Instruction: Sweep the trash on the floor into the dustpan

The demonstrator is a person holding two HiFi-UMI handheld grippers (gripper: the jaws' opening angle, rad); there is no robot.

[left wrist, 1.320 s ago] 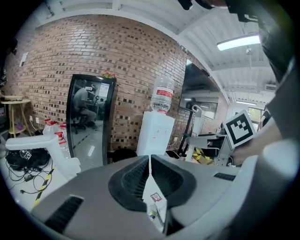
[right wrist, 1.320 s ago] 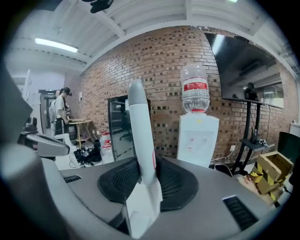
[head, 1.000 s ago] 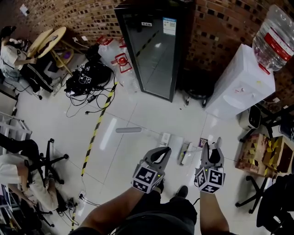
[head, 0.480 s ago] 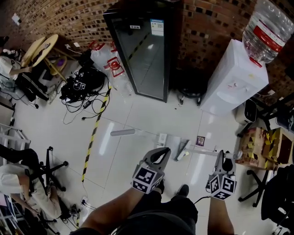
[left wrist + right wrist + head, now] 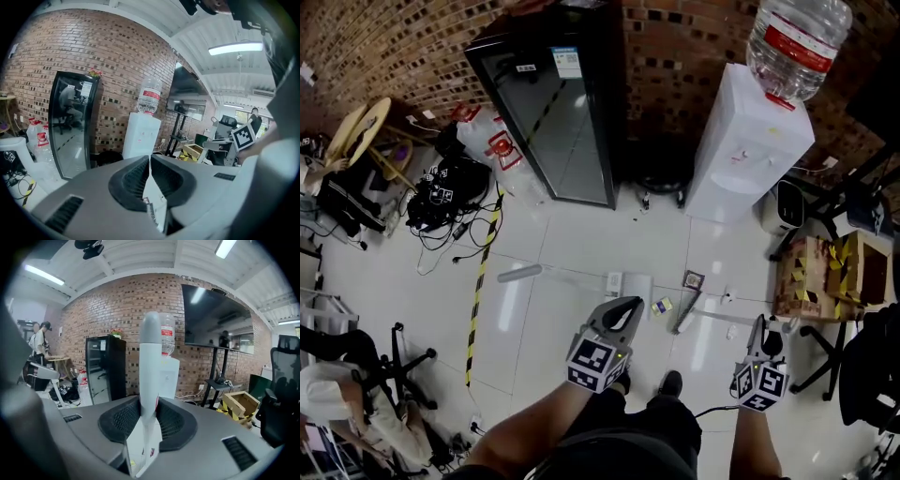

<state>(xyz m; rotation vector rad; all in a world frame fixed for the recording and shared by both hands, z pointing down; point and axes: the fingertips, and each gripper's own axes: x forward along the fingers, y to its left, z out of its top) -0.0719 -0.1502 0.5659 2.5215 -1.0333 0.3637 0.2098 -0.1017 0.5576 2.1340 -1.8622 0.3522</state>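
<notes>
In the head view my right gripper [image 5: 762, 328] is shut on the pale handle of a broom [image 5: 712, 316], and the broom's head rests on the white floor just ahead of my feet. In the right gripper view that handle [image 5: 150, 357] rises between the pads of the right gripper [image 5: 150, 413]. A white dustpan [image 5: 636, 286] lies on the floor, its long handle pointing left. My left gripper [image 5: 626, 305] hovers just behind the dustpan. Its jaws [image 5: 150, 164] are shut, with nothing visibly gripped. A square wrapper [image 5: 692, 279] and a yellow scrap [image 5: 661, 305] lie near the broom head.
A black glass-door fridge [image 5: 553, 103] and a white water dispenser [image 5: 745, 141] stand against the brick wall ahead. Cardboard boxes [image 5: 830, 277] and a chair base sit at the right. Cables [image 5: 441, 187], a yellow-black floor stripe [image 5: 483, 272] and office chairs [image 5: 394, 347] are at the left.
My right gripper has drawn the broom to the right and back toward me, away from the left gripper. The head view has swung right. The left gripper has kept its place.
</notes>
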